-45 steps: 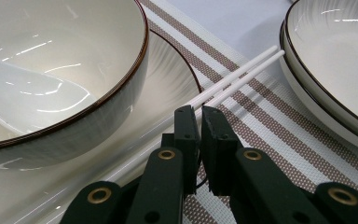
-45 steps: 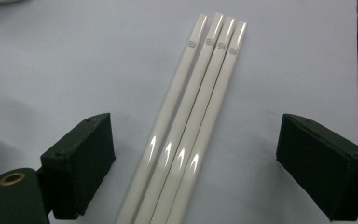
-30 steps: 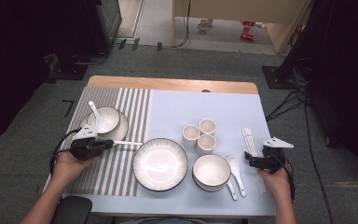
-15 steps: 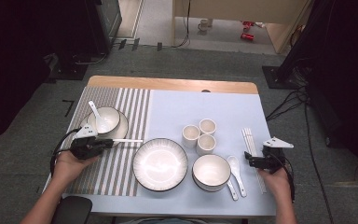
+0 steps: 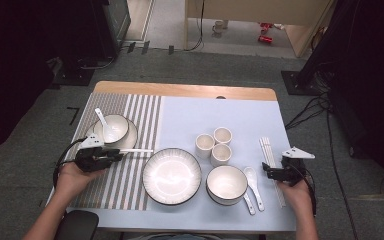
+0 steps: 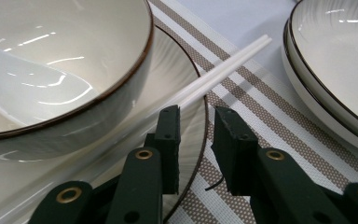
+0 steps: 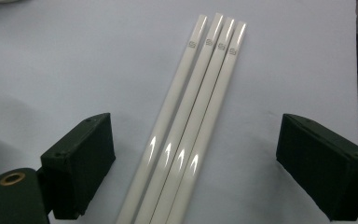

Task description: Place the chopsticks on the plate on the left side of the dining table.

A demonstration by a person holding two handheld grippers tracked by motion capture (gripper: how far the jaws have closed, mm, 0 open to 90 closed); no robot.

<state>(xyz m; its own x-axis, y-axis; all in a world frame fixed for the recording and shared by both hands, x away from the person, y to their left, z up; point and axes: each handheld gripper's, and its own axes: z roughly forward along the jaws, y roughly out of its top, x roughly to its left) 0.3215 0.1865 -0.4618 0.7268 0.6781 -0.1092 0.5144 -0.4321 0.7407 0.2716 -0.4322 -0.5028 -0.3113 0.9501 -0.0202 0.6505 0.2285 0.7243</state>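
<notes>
1. Grey carpet surrounds a wooden table (image 5: pixel 182 91) covered with a striped mat (image 5: pixel 115 185) on the left and a pale blue cloth (image 5: pixel 220 112) on the right.
2. Far left, the left gripper (image 5: pixel 114 156) lies level over the striped mat in the person's left hand (image 5: pixel 72 175). Its jaws have just been opening and now stand a little apart, with the near end of a pair of white chopsticks (image 6: pixel 223 67) lying at the gap but not pinched.
3. That pair rests on the rim of a saucer (image 6: pixel 193 98) and points toward the big plate (image 5: pixel 171 176).
4. On the saucer sits a bowl (image 5: pixel 111 129) with a white spoon (image 5: pixel 101 120) in it (just behind the gripper).
5. Centre: the big plate, then three small cups (image 5: pixel 215 145) and a second bowl (image 5: pixel 226 185), with two more spoons (image 5: pixel 252 182) beside it.
6. Right: four white chopsticks (image 7: pixel 191 121) lie side by side, touching, on the blue cloth.
7. The right gripper (image 5: pixel 267 171), in the right hand (image 5: pixel 296 192), sits at their near end, its jaws spread wide to either side of the bundle, touching none.
</notes>
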